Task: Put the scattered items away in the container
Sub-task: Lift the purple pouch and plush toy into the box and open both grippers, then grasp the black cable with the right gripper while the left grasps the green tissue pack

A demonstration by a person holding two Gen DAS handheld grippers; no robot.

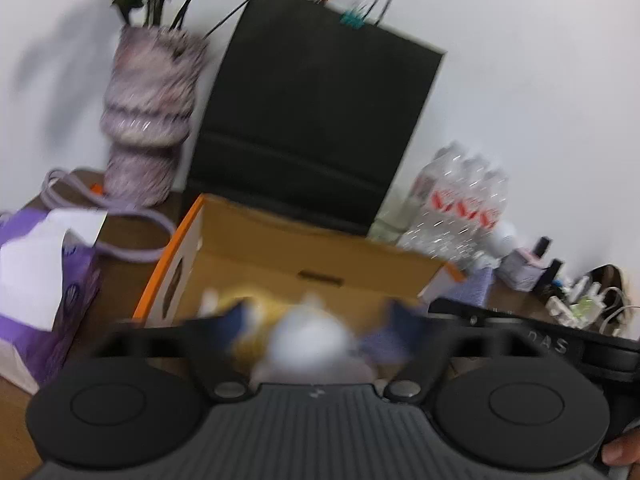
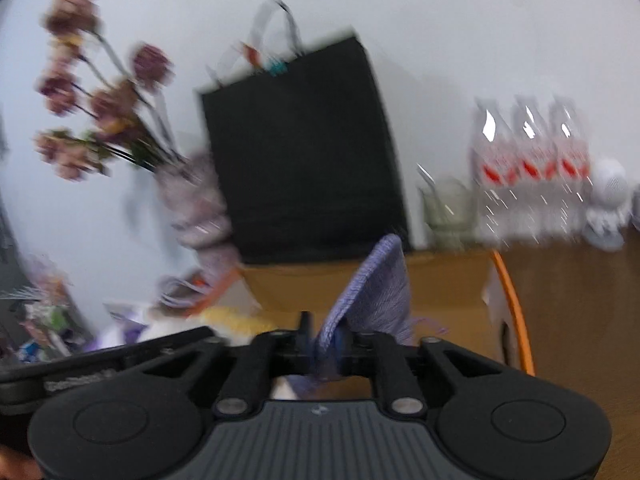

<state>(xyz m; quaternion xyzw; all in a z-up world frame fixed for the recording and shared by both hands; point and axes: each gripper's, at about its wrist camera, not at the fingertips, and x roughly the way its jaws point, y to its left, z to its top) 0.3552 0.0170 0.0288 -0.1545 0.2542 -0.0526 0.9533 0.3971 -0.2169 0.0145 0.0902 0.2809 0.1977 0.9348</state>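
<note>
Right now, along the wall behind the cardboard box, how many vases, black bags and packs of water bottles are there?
Vase: 1
Black bag: 1
Pack of water bottles: 1
Total: 3

Two wrist fisheyes, close, angled downward, sharing cardboard box (image 1: 312,248) and black bag (image 2: 300,152)

A brown wooden table (image 2: 580,300) carries a cardboard box (image 1: 320,256), vase (image 1: 148,120) and black bag (image 1: 316,120).

Open cardboard box (image 1: 304,256), orange-edged; lilac cloth (image 2: 376,292) upright over it; contents blurred.
</note>
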